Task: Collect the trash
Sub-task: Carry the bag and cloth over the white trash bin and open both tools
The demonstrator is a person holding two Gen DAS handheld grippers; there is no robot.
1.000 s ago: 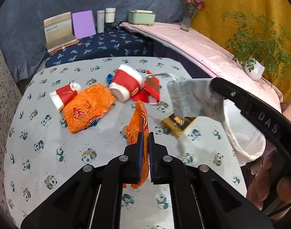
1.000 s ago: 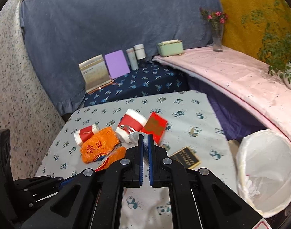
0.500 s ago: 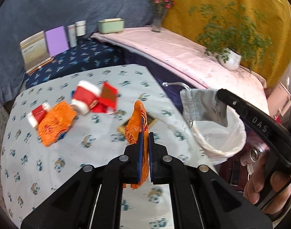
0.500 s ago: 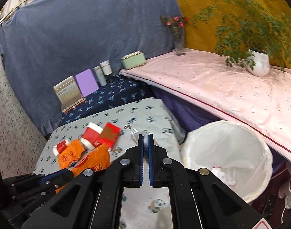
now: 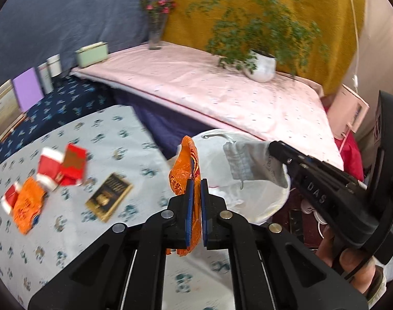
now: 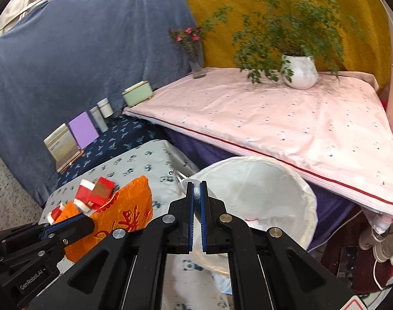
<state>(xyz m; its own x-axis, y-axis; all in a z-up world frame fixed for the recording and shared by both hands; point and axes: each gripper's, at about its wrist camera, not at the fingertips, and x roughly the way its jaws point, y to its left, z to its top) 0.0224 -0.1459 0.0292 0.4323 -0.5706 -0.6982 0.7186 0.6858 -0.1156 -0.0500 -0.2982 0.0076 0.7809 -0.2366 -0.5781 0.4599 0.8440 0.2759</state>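
My left gripper (image 5: 195, 184) is shut on a crumpled orange wrapper (image 5: 184, 165), held just in front of the white-lined trash bin (image 5: 263, 204). To its right, my right gripper (image 5: 272, 147) is shut on a grey cloth pouch (image 5: 250, 161) that hangs over the bin's mouth. In the right wrist view the right gripper (image 6: 196, 190) pinches the pouch (image 6: 184, 183) at the bin's near rim (image 6: 310, 201). The left gripper (image 6: 90, 223) holds the orange wrapper (image 6: 124, 214) at lower left.
On the panda-print table (image 5: 67, 232) lie red-and-white cups (image 5: 48, 164), a red packet (image 5: 73, 164), another orange wrapper (image 5: 27, 206) and a black-gold packet (image 5: 108, 196). A pink-covered bench (image 6: 286, 118) with a potted plant (image 6: 299, 72) stands behind the bin. A hand (image 5: 351, 261) grips the right tool.
Both grippers have swung right, from over the table to the bin, carrying the orange wrapper and the grey pouch. Both stayed shut.
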